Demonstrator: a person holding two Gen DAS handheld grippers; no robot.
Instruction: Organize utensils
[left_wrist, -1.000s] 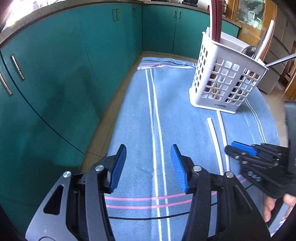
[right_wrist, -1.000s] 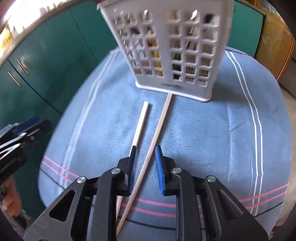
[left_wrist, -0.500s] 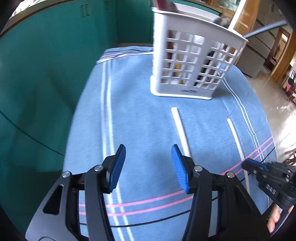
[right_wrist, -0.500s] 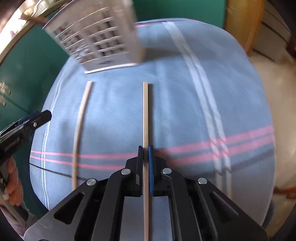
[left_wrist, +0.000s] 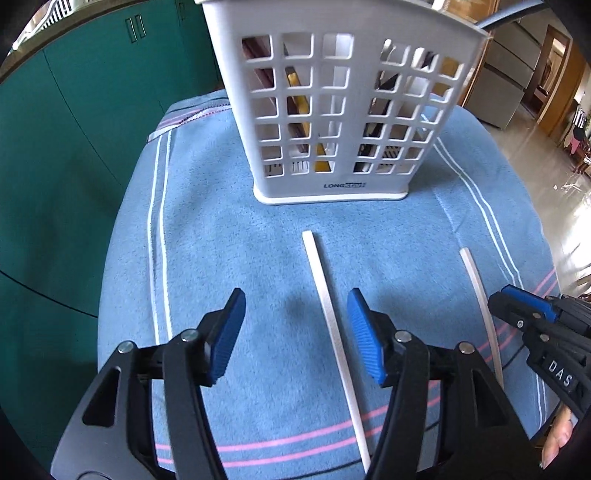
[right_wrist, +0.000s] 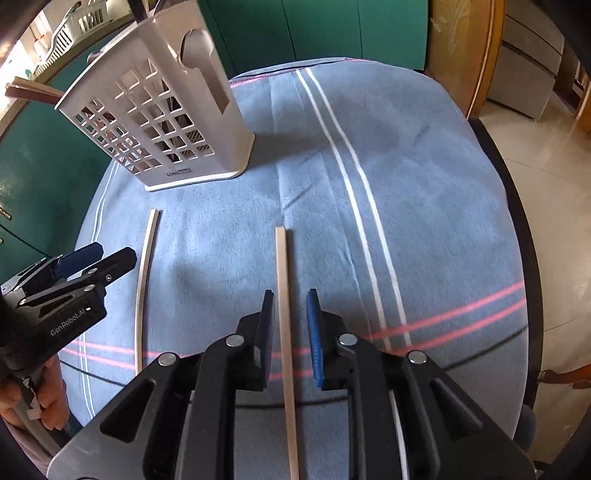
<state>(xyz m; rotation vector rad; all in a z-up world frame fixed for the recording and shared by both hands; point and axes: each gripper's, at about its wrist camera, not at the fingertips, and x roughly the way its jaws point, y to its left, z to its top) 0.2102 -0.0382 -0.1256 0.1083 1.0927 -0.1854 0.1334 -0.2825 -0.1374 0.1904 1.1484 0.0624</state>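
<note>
Two pale chopsticks lie on a blue towel in front of a white slotted utensil holder that has several utensils in it. One chopstick lies between the jaws of my open left gripper. The other chopstick lies on the towel between the jaws of my right gripper, which is open around it with small gaps on both sides. In the right wrist view the holder stands at the far left, with the first chopstick and the left gripper below it.
The blue towel with white and pink stripes covers a round table. Teal cabinets stand behind and to the left. The table's edge and a tiled floor are at the right.
My right gripper was shut on its chopstick half a second ago and has now opened, leaving it on the towel. My left gripper has moved over the other chopstick, closer to the holder.
</note>
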